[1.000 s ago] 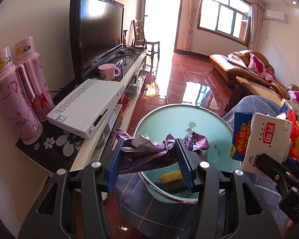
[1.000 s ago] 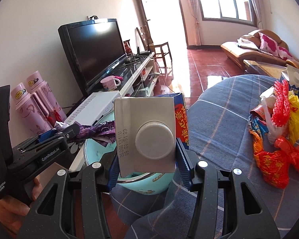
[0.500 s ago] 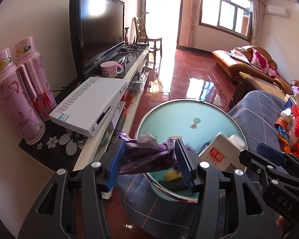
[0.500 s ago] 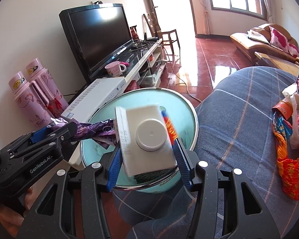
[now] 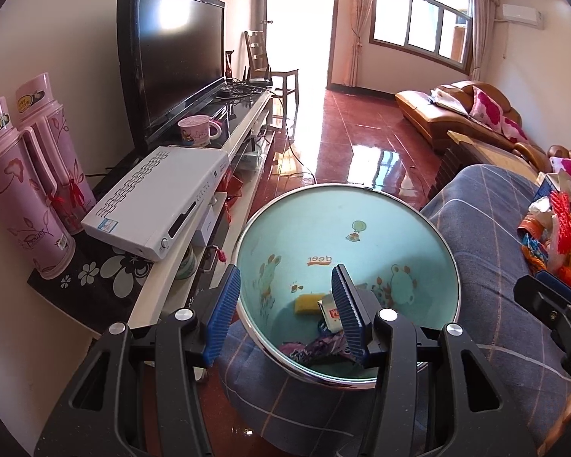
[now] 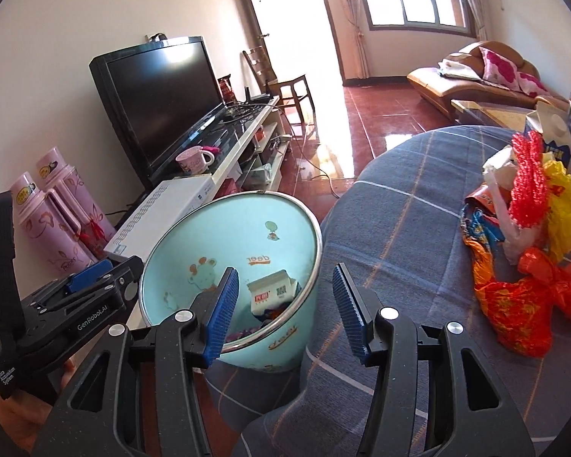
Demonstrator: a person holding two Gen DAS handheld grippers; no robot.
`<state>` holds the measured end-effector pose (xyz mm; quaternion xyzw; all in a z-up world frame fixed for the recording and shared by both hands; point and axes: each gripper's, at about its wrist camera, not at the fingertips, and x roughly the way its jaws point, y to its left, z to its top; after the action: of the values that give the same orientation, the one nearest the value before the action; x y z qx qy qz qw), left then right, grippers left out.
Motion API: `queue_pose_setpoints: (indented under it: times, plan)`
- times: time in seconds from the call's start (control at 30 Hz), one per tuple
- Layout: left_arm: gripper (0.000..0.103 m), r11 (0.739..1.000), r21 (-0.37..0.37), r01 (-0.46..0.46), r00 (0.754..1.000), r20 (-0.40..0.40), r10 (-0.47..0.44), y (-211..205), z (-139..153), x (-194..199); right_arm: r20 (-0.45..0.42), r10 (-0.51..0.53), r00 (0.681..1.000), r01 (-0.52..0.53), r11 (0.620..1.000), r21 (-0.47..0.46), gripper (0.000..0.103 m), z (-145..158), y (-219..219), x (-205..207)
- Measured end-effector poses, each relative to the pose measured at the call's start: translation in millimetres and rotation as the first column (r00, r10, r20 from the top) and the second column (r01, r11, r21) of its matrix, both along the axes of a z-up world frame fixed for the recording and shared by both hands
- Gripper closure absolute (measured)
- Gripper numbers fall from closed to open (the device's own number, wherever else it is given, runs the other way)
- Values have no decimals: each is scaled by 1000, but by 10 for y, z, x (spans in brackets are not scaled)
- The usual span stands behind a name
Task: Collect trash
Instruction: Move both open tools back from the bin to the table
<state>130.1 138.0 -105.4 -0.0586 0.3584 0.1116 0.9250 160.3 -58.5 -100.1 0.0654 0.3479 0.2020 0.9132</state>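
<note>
Both tongs are standing with their blue fingers spread apart and gripping nothing. The left tongs (image 5: pixel 285 304) are hovering over the near rim of the light-blue bin (image 5: pixel 361 224), one finger outside the rim and one over the opening. The right tongs (image 6: pixel 281 304) are hanging just beside the same bin (image 6: pixel 194 243), their left finger (image 6: pixel 220 304) over its opening and their right finger over the blue plaid cloth of the counter (image 6: pixel 399 213).

Inside the bin a white milk carton (image 6: pixel 272 293) is lying tilted on its side, a crumpled purple wrapper (image 5: pixel 318 346) is resting near the front wall, and a yellow sponge-like piece (image 5: pixel 308 301) is sitting at the bottom beside the carton.

More trash is waiting on the counter to the right, well apart from the bin: a red plastic bag (image 6: pixel 514 304), a yellow bag (image 6: pixel 563 209), a red mesh net (image 6: pixel 529 179) and a blue-and-white carton (image 6: pixel 552 129) behind them.
</note>
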Motion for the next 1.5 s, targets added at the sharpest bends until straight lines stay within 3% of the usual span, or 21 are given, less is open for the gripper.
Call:
queue_pose_setpoints:
  times: [0.07,0.13,0.17,0.53,0.77,1.0,1.5]
  plan:
    - [50,1000,10,13,1000,-11,-13,-51,-42,60,0,-18,1000,18,1000,8,51,5,-70,-38]
    - [29,1000,11,15,1000,-11,-15,-75,-73,90,-1,-32,1000,32,999,14,51,8,-144,-70]
    - [26,1000,13,14,1000,-9,-14,-84,-82,91,0,-39,999,39,999,15,51,10,-178,-85]
    - [8,1000,-8,2,1000,14,-2,-12,-23,-6,-11,-130,992,130,991,42,51,-6,-473,-187]
    - [7,996,-71,-60,996,58,64,193,178,-113,5,-193,981,192,981,32,51,-2,-638,-308]
    - [7,988,-48,-145,983,108,150,411,434,-263,7,-238,971,237,971,41,51,-33,-823,-429]
    - [7,998,24,54,997,58,-55,-461,357,-283,19,-345,939,343,938,51,51,12,-1287,-672]
